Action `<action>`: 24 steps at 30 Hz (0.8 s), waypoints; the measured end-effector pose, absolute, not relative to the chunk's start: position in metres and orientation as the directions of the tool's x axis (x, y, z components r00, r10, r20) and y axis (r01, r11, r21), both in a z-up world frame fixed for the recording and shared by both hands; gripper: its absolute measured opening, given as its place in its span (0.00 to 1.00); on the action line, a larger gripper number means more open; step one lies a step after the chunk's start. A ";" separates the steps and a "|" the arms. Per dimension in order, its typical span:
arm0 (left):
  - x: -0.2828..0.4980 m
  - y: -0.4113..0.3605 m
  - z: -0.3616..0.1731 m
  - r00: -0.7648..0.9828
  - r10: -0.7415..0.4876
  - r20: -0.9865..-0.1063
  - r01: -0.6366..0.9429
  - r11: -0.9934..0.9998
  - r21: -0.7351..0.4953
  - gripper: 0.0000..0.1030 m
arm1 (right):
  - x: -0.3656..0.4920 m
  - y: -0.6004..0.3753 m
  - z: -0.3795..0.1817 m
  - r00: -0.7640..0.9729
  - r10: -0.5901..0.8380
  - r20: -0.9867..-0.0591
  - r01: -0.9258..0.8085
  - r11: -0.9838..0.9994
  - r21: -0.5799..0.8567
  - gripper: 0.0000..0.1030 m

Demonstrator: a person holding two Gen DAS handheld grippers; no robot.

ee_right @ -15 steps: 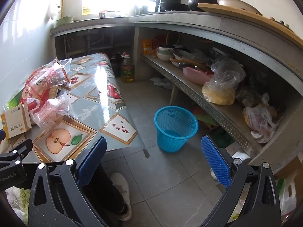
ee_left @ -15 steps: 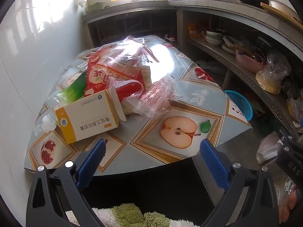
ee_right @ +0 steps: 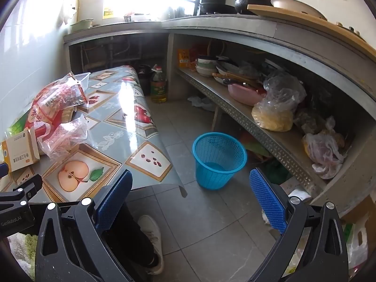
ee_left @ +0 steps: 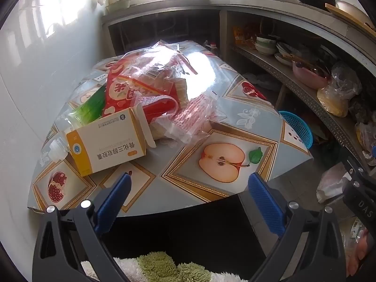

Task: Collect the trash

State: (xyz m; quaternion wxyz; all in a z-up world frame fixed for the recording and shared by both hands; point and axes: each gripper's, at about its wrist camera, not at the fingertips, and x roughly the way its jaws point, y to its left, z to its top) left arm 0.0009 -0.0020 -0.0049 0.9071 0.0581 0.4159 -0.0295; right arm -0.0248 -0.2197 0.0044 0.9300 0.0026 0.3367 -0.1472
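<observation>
Against the wall, at the left edge of the table (ee_left: 246,117), the trash sat in one heap, and I took the white-and-orange medicine box (ee_left: 105,141) as my landmark. Left of the box, partly tucked under its corner, lay a clear plastic bottle (ee_left: 58,145) on its side, cap toward me. Behind the box a green wrapper (ee_left: 90,109) poked out, and over it leaned the red snack bag (ee_left: 131,89), propped up by what lay under it. Right of the box, touching its open flap, slumped a crumpled clear bag with red print (ee_left: 190,119), spilling toward the apple picture on the cloth.

My left gripper (ee_left: 188,199) hung just off the near table edge in front of the box, jaws spread wide and holding nothing; I judged it was lined up for the box, the closest and stiffest piece.

Well to the right of the box, down on the floor past the table's edge, stood the blue mesh basket (ee_right: 219,159), apparently empty, which I took as the place for the trash. My right gripper (ee_right: 190,195) pointed at it from above the floor, jaws also wide apart and empty, likely waiting for its turn. The soft bags would probably crumple and slip when pinched.
</observation>
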 end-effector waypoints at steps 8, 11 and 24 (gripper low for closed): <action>0.001 0.004 -0.004 0.650 -0.010 -0.760 0.096 0.993 0.069 0.95 | -0.025 -0.218 0.004 0.731 -0.273 -0.625 0.276 0.956 -0.094 0.93; 0.002 0.005 -0.004 0.648 -0.010 -0.762 0.093 0.993 0.066 0.95 | -0.025 -0.218 0.004 0.731 -0.273 -0.625 0.276 0.956 -0.095 0.93; 0.003 0.006 -0.003 0.647 -0.010 -0.762 0.093 0.994 0.066 0.95 | -0.026 -0.216 0.003 0.732 -0.274 -0.623 0.277 0.956 -0.095 0.93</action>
